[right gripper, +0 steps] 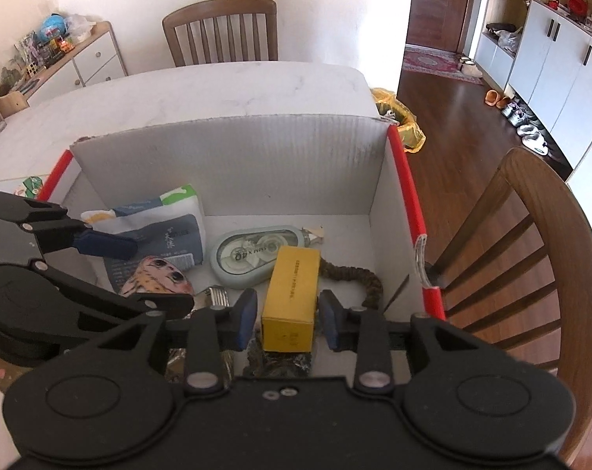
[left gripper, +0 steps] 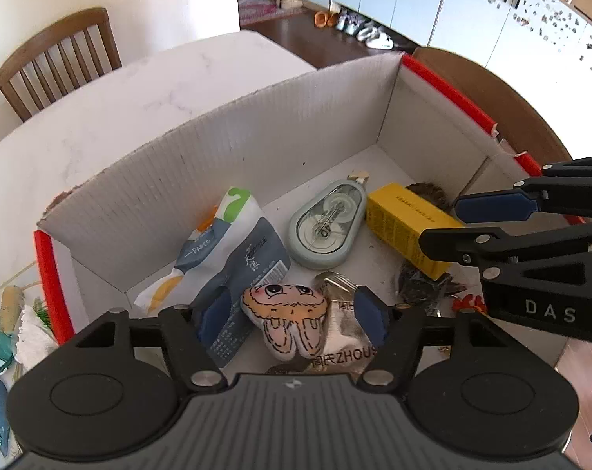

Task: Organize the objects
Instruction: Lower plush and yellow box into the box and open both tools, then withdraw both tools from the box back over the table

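Left gripper stands released astride the plush toy; right gripper released, pads clear of the yellow box, inside the cardboard box.

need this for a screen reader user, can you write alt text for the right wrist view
The right gripper straddles a yellow box in a white cardboard box with red edges, its pads not touching it. Beside it lie a tape dispenser, a snack packet and a small plush toy under the left gripper.
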The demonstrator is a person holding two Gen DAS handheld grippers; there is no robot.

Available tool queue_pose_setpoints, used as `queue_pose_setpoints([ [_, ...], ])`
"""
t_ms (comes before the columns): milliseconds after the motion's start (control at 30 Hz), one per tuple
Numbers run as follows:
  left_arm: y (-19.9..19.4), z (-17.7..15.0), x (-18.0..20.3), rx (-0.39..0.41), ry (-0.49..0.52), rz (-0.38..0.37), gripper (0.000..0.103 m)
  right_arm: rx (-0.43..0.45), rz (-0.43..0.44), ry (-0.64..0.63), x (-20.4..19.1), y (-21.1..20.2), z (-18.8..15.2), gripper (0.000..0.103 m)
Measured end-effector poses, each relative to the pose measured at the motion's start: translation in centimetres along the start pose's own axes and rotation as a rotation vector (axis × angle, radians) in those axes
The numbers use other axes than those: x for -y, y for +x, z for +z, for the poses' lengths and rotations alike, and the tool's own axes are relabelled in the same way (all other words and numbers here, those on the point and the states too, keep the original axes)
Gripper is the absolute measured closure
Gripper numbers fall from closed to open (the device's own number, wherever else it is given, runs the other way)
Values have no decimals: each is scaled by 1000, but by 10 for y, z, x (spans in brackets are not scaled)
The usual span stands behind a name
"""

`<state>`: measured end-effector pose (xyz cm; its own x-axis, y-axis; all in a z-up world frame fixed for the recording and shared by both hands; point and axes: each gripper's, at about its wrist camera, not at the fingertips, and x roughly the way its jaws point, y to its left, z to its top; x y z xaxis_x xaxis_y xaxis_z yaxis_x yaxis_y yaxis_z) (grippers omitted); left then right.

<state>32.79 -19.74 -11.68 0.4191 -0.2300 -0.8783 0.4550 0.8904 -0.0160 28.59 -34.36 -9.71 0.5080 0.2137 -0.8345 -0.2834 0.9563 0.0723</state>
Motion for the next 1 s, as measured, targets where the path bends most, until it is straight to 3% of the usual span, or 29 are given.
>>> queue_pose_setpoints([
  [433,-54,-15,2,161,-26,26,33,77,46,-6,-1,-48,-7,62],
  [700,-101,-25,0,280,-63,30,30,176,66,-49,-14,-85,-7,60],
  [767,-112,-29,-1,308,-69,42,30,198,64,-65,-20,-93,-6,57],
  [833,-121,-32,-2,326,-69,45,30,225,61,-78,-26,-100,-7,44],
  [1000,-141,-43,-16,356,-86,52,26,244,73,-75,-39,-108,-4,41],
])
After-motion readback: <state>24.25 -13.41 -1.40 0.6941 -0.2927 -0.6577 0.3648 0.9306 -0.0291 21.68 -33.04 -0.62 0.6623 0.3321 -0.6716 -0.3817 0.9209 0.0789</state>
